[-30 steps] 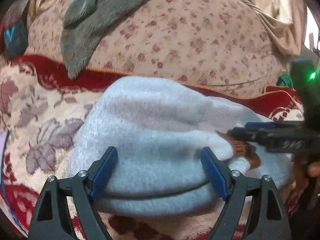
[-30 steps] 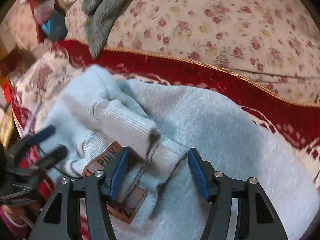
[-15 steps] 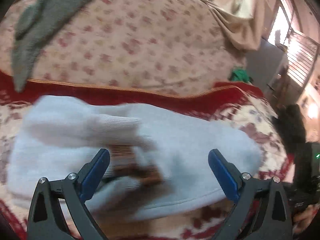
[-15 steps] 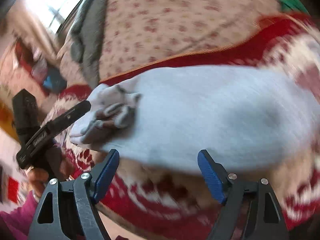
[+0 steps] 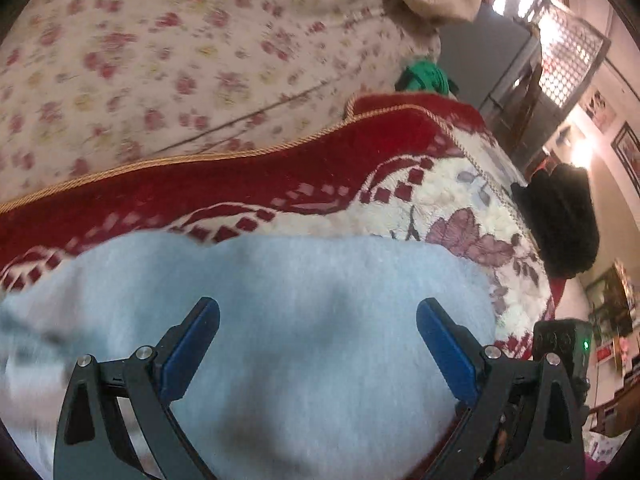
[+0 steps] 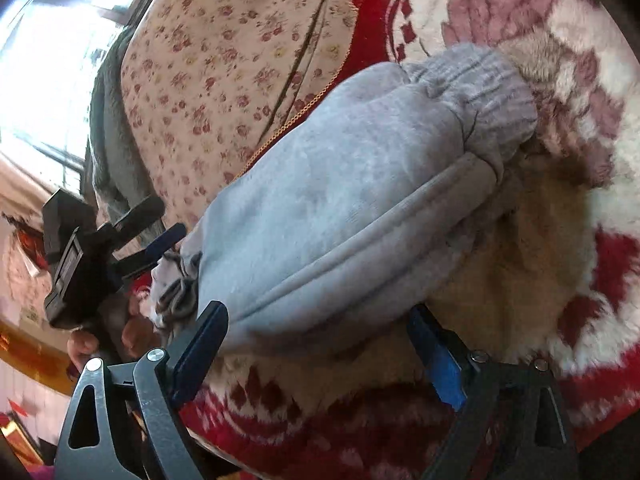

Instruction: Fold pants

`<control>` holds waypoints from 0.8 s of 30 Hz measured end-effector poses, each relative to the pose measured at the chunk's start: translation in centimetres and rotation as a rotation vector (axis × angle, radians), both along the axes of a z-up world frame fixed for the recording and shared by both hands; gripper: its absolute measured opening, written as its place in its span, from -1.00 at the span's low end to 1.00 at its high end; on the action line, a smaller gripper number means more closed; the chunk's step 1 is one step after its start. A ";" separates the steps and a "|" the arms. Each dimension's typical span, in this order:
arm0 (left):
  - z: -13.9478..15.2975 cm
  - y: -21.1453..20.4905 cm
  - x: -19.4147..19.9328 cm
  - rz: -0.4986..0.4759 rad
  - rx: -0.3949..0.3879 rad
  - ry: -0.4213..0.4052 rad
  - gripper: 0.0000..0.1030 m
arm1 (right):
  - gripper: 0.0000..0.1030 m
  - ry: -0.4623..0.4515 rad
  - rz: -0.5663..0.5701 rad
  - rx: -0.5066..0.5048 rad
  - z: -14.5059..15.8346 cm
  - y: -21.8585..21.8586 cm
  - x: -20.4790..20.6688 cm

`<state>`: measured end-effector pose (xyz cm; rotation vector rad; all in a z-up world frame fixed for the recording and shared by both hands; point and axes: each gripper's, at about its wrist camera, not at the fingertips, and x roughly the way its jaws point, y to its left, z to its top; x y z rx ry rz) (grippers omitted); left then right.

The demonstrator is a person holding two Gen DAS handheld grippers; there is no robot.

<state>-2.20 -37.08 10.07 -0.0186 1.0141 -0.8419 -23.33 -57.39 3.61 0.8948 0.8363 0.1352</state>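
The light blue fleece pants (image 5: 304, 320) lie folded in a bundle on a red and cream floral blanket (image 5: 420, 196). In the right wrist view the pants (image 6: 360, 184) show a ribbed band at the upper right and a drawstring at the lower left. My left gripper (image 5: 318, 320) is open and empty, right above the pants' middle. It also shows in the right wrist view (image 6: 156, 236), at the drawstring end. My right gripper (image 6: 318, 328) is open and empty at the bundle's near folded edge. Its body shows in the left wrist view at the lower right.
A floral-print cushion (image 5: 180, 60) rises behind the blanket, with a grey garment (image 6: 106, 136) draped over it. A green cloth (image 5: 424, 76) lies at the cushion's right end. A black object (image 5: 560, 220) sits beyond the blanket's right edge.
Both grippers have drawn back from the pants' waistband end and swung to new angles. The left now faces the right part of the pants; the right looks along the bundle from its near edge.
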 end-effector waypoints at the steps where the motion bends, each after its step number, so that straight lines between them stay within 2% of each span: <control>1: -0.3 -1.0 0.8 -0.018 0.009 0.013 0.91 | 0.84 -0.014 -0.007 0.010 -0.1 -0.1 0.1; 8: -2.0 -7.1 4.4 -0.132 0.055 0.094 0.91 | 0.84 -0.096 -0.016 0.041 -1.1 -0.3 0.7; 13: -4.0 -10.8 5.3 -0.222 0.127 0.126 0.91 | 0.79 -0.127 -0.045 0.056 -2.0 -0.5 1.1; 15: -4.8 -11.7 5.4 -0.246 0.148 0.134 0.91 | 0.64 -0.121 -0.055 0.055 -2.4 -0.7 1.1; 17: -5.8 -12.4 5.6 -0.269 0.148 0.160 0.91 | 0.29 -0.108 -0.058 0.054 -2.9 -1.0 1.2; 18: -6.4 -12.7 5.5 -0.277 0.148 0.174 0.91 | 0.26 -0.110 -0.053 0.066 -3.0 -1.1 1.4; 20: -7.2 -13.1 5.3 -0.289 0.160 0.175 0.70 | 0.07 -0.119 -0.035 0.056 -2.8 -0.9 1.6; 21: -7.5 -13.2 5.0 -0.292 0.173 0.165 0.44 | 0.02 -0.122 -0.030 0.038 -2.5 -0.8 1.8; 22: -7.5 -13.1 4.8 -0.290 0.175 0.153 0.29 | -0.05 -0.129 -0.024 0.014 -2.2 -0.6 1.9; 23: -7.3 -12.9 4.8 -0.286 0.162 0.156 0.17 | -0.13 -0.137 -0.015 -0.011 -1.7 -0.3 2.0; 24: -7.1 -12.6 5.0 -0.281 0.142 0.171 -0.08 | -0.16 -0.143 -0.008 -0.031 -1.3 -0.2 2.1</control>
